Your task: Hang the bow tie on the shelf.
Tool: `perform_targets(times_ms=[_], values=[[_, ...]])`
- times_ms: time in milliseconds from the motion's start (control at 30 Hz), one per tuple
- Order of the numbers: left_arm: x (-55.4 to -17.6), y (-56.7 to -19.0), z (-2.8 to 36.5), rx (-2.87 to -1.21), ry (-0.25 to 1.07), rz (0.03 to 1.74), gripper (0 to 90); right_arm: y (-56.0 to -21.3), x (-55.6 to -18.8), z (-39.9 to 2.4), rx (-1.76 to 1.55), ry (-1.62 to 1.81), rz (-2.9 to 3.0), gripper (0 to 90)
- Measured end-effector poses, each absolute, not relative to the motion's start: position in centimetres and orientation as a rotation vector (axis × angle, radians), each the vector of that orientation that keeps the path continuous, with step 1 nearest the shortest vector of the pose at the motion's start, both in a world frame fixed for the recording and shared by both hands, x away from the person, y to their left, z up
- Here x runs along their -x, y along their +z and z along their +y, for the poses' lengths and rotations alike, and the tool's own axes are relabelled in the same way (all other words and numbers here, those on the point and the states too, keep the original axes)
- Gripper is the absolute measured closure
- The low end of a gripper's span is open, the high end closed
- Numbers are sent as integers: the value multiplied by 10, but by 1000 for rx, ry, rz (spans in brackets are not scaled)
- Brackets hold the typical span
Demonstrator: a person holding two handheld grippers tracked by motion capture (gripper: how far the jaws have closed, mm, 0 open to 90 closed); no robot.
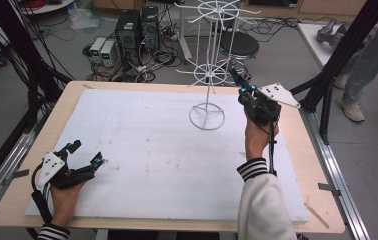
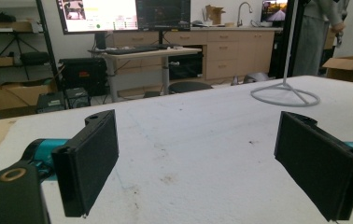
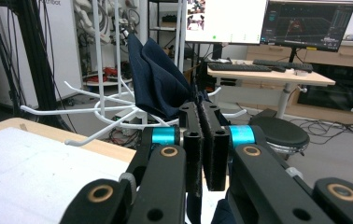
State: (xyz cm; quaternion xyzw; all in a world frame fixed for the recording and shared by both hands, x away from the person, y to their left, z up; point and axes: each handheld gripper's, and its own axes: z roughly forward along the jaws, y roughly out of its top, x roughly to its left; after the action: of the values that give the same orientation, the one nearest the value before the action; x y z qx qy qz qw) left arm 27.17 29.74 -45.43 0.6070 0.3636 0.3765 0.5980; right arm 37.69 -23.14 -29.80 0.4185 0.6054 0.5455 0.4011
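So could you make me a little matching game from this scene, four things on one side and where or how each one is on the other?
Things:
1. left gripper
2. right gripper
3. white wire rack
4. dark blue cloth

States:
A. stands on the white mat, toward the far right
B. jaws wide apart, low over the near left of the mat
C. pinched between closed jaws, held up by the rack's arms
D. jaws closed, raised beside the rack

Pairs: 1-B, 2-D, 3-A, 4-C
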Motion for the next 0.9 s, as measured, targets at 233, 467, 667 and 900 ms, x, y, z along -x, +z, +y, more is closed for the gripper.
perform_targets(times_ms=[233, 467, 667, 900], values=[[-272, -454, 297, -1408, 873, 844, 141, -301, -381, -228, -1070, 1377, 1533, 881], [-272, -454, 297, -1407, 873, 845, 141, -302, -385, -224, -1071, 1365, 1543, 881], [-272, -454, 298, -1406, 873, 844, 141, -301, -387, -216, -1063, 1363, 1563, 881], [-272, -454, 298, -1406, 872, 844, 141, -305, -391, -211, -1060, 1354, 1599, 879]])
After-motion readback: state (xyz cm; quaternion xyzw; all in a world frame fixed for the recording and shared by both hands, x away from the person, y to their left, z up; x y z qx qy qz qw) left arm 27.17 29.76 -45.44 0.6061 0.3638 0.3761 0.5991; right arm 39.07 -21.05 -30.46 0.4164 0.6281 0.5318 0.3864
